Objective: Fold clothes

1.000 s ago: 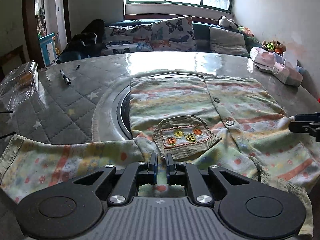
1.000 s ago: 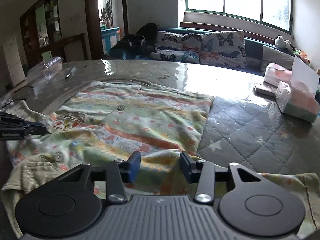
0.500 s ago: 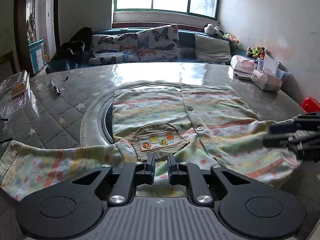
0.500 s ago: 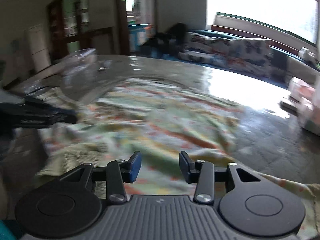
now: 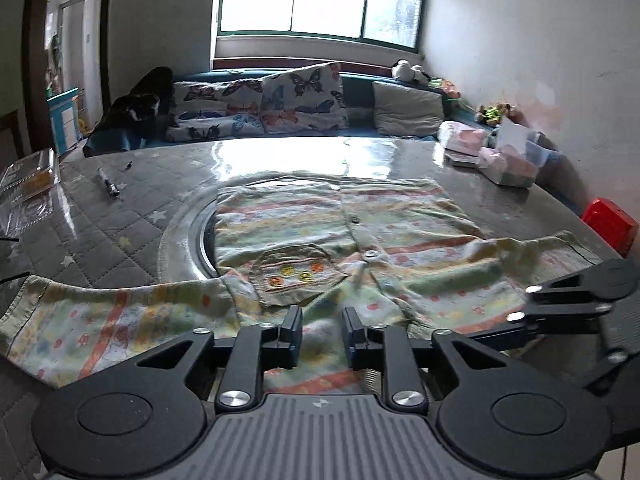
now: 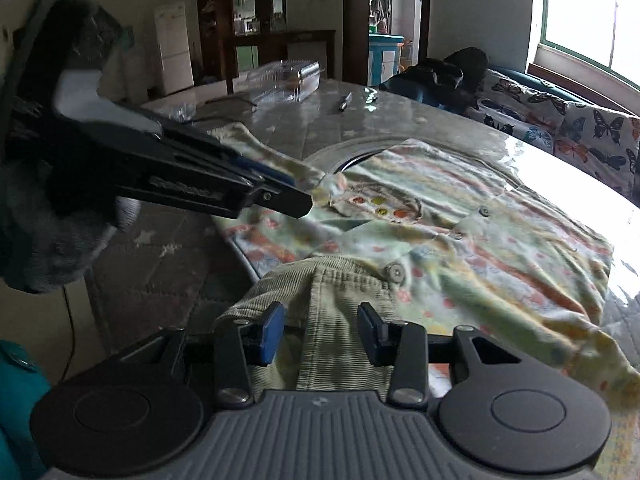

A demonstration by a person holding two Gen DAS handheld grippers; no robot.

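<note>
Soft printed cotton, pale green with orange and yellow stripes and small flowers, makes up the child's shirt (image 5: 320, 232), which lies front-up and spread flat near the middle of the round table (image 5: 120, 216), partly over a recessed ring in the top. Folding is judged barely begun: the body lies open and unfolded, one sleeve (image 5: 100, 320) stretches out flat to the left, the other sleeve (image 5: 552, 248) trails to the right, and no crease or stacked layer is visible. An embroidered chest pocket (image 5: 298, 276) and a buttoned placket run down the front; the collar (image 6: 320, 320), of ribbed, corduroy-like cloth, lies at the near edge. The left gripper (image 5: 322, 332) hangs over the collar end, its jaws having just been opening, with a gap between the pads and cloth seen below rather than pinched. The right gripper (image 6: 320, 334) has just been narrowing its jaws; the collar lies between the pads, which do not yet press it. Table covering is grey quilted fabric with stars under a glossy sheet. A marker pen (image 5: 108, 184) and tissue packs (image 5: 500, 156) lie well apart from the garment.
</note>
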